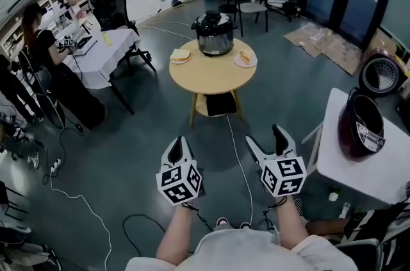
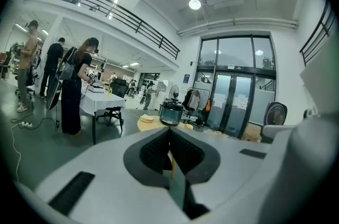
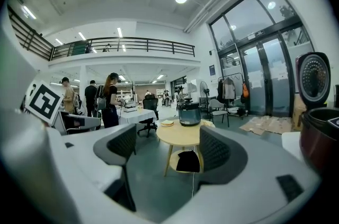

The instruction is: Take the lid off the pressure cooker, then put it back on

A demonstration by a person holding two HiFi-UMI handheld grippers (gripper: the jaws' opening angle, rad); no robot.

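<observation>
Head view: both bare forearms reach out side by side from the near edge, each holding its tool almost level above the floor and aimed at the far round wooden surface (image 1: 192, 74). The left tool (image 1: 180, 149) has its jaws pressed together on nothing, and the right tool (image 1: 266, 143) has its jaws spread wide and empty. The pressure cooker (image 1: 214, 32), lid in place, stands at the far side of that surface between two small plates (image 1: 180, 56), well apart from both tools.
</observation>
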